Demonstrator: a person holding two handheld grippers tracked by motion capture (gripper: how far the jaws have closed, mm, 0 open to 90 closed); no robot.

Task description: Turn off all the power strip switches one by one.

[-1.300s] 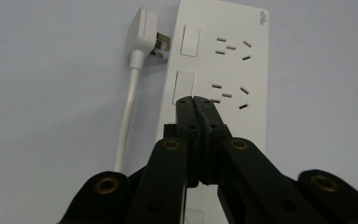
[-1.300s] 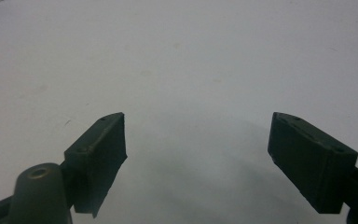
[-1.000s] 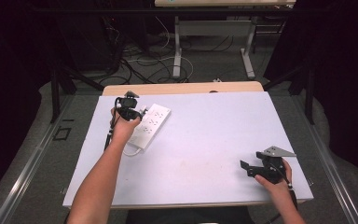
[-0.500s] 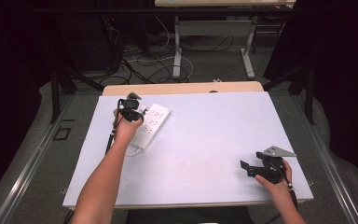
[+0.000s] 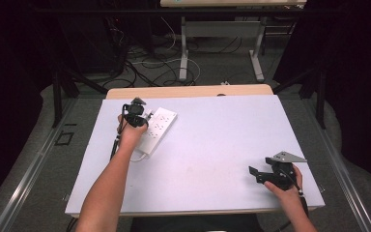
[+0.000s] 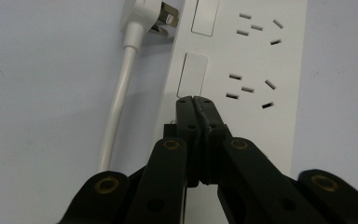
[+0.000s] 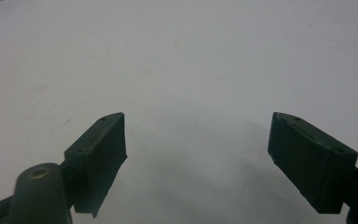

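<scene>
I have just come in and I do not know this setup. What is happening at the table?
A person holds a gripper in each hand. The left gripper, jaws shut, points at a switch on a white power strip lying on the table; a plug lies beside it. The right gripper is open above bare table, holding nothing.
</scene>
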